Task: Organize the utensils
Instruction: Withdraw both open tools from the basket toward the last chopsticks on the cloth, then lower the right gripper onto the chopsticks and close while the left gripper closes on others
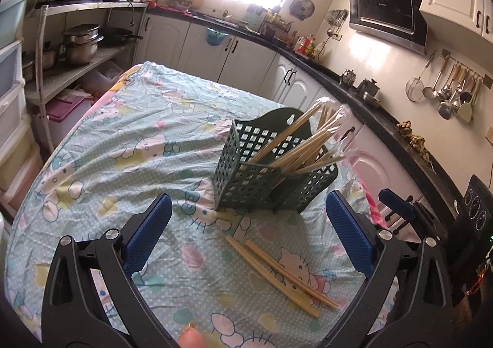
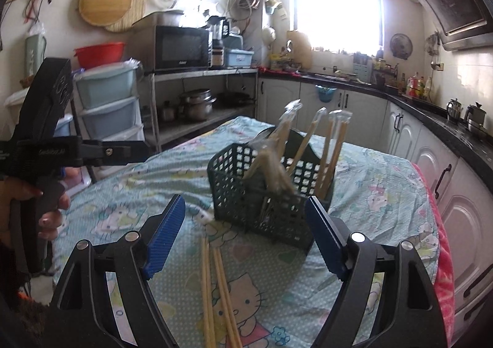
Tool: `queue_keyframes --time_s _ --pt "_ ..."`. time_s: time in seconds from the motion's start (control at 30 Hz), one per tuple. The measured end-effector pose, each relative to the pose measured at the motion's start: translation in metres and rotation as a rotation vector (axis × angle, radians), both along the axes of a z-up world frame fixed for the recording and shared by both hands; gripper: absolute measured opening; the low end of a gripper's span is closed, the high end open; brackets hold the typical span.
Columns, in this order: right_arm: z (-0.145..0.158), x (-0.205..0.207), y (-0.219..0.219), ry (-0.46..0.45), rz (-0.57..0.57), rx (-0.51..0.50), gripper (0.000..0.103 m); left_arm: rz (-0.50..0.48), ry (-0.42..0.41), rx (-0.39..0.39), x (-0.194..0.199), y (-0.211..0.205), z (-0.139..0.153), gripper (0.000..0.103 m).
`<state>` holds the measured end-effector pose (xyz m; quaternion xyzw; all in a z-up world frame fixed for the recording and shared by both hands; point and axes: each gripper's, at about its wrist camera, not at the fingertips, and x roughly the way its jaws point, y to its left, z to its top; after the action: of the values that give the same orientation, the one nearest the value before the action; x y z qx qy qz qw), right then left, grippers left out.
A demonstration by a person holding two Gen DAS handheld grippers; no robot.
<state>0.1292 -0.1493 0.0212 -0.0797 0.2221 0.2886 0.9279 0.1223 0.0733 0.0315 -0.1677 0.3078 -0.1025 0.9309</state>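
Observation:
A dark green lattice utensil holder (image 1: 271, 175) (image 2: 265, 194) stands on the table, with several wrapped bamboo chopsticks (image 1: 311, 138) (image 2: 308, 144) leaning out of it. Loose bare chopsticks (image 1: 277, 271) (image 2: 218, 283) lie flat on the patterned cloth in front of the holder. My left gripper (image 1: 246, 234) hovers open above the loose chopsticks, nothing between its blue pads. My right gripper (image 2: 246, 237) is open too, with the loose chopsticks below it and the holder just beyond its tips. In the right wrist view a hand grips the left tool's handle (image 2: 46, 144) at the far left.
The table wears a pale blue cartoon-cat cloth (image 1: 123, 147) (image 2: 385, 188). White cabinets under a black counter (image 1: 385, 120) run along the back and right. A metal shelf with pots (image 1: 80, 43) and plastic drawers (image 2: 107, 101) stands on the left.

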Motion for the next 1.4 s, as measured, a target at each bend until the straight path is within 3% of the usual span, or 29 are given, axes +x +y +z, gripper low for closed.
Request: queue_keyframes --time_s 0.37,0.63,0.87,0.97,1.4 --pt "-0.042 0.0 0.018 0.117 0.026 -0.147 0.076 -0.011 0.066 -0.022 0.004 0.002 -0.026 0.092" --pt "-0.068 0.008 0.026 0.209 0.037 -0.201 0.051 -0.038 0.117 -0.038 0.01 -0.003 -0.046 0.091" --pt "-0.088 0.016 0.034 0.298 0.057 -0.231 0.033 -0.056 0.198 -0.097 0.02 -0.004 -0.072 0.053" --pt "-0.094 0.022 0.036 0.335 0.059 -0.231 0.029 -0.069 0.226 -0.116 0.025 -0.006 -0.08 0.044" --pt "-0.106 0.042 0.047 0.412 0.087 -0.247 0.025 -0.1 0.301 -0.133 0.049 -0.019 -0.098 0.04"
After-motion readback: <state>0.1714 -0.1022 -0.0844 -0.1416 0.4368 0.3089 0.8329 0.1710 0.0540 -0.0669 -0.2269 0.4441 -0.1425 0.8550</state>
